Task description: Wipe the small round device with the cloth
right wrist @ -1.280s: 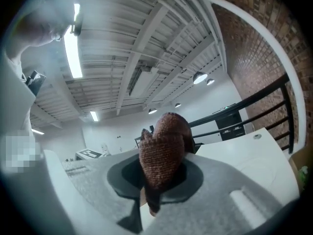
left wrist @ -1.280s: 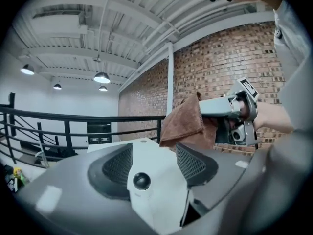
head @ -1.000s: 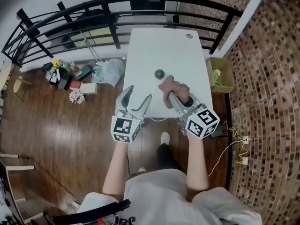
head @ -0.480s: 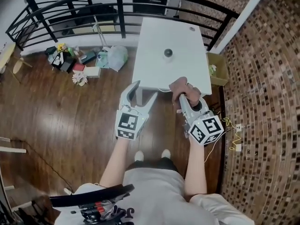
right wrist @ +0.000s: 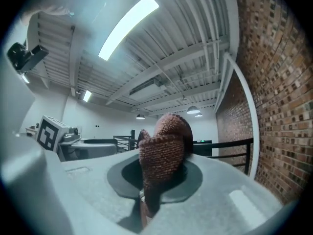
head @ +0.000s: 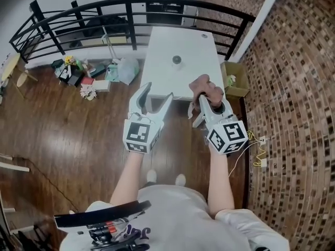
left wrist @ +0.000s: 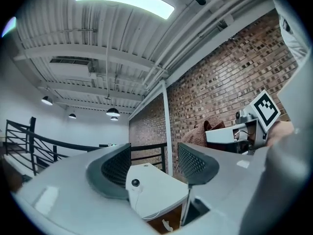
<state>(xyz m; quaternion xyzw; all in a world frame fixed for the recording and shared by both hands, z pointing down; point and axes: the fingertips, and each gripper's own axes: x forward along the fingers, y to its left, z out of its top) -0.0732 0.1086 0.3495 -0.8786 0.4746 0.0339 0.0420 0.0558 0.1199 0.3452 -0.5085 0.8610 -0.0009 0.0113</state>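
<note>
The left gripper [left wrist: 154, 155] has just been closing its jaws; they stand apart with nothing between them. Beyond the gap lies the white worktop [left wrist: 164, 192], with the small round device [left wrist: 135, 182] on its left part. At right, the right gripper [left wrist: 220, 135] carries the brown cloth [left wrist: 199, 132].

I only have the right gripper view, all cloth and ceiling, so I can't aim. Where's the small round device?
Observer: The small round device sits on the white table, ahead of the cloth and not touching it.
Operator: Is the other gripper in the way?
Observer: No. The left gripper is held to the left of the cloth. Its jaws are apart, have just been closing a little, and grip nothing.
Operator: Anything else on the table?
Observer: Only a small round fitting near its far right corner.
</note>
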